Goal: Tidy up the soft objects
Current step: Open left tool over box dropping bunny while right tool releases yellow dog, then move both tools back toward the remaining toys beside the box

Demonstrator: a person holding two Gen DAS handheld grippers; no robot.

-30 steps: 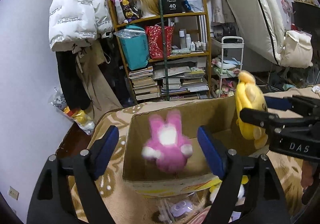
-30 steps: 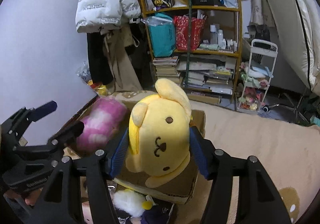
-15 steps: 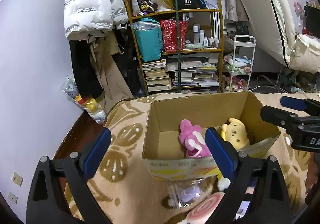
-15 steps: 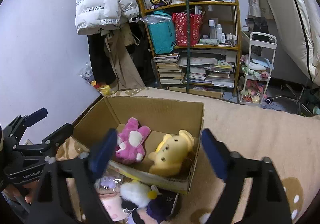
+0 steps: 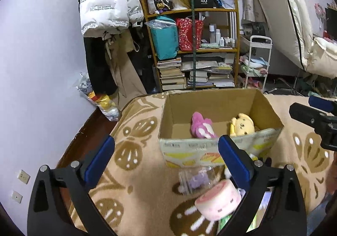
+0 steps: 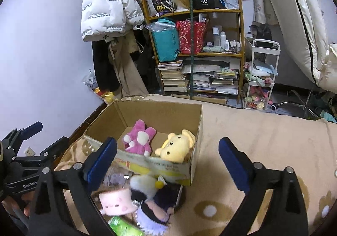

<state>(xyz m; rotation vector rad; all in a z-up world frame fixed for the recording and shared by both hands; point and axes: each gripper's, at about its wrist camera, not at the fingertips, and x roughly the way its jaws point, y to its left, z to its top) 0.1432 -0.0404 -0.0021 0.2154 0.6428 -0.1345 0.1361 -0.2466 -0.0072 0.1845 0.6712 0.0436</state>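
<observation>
Both claws gape wide and hold nothing: left claw [image 5: 166, 152], right claw [image 6: 167, 155]. Inside the brown cardboard box [image 6: 160, 114] lie a pink plush rabbit [image 6: 139, 138] and, right of it, a yellow plush dog [image 6: 175, 145].

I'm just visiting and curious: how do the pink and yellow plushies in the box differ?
The pink plush is fuzzy, with white paws; the yellow plush is smooth, with a dotted face. Pink lies toward the left, yellow against the right wall. Both rest loose inside the cardboard box.

blurred: pink round plush [image 5: 218, 202] | edge-cut: green packet [image 6: 124, 228] | box-hidden: yellow plush [image 5: 242, 124] lower body
</observation>
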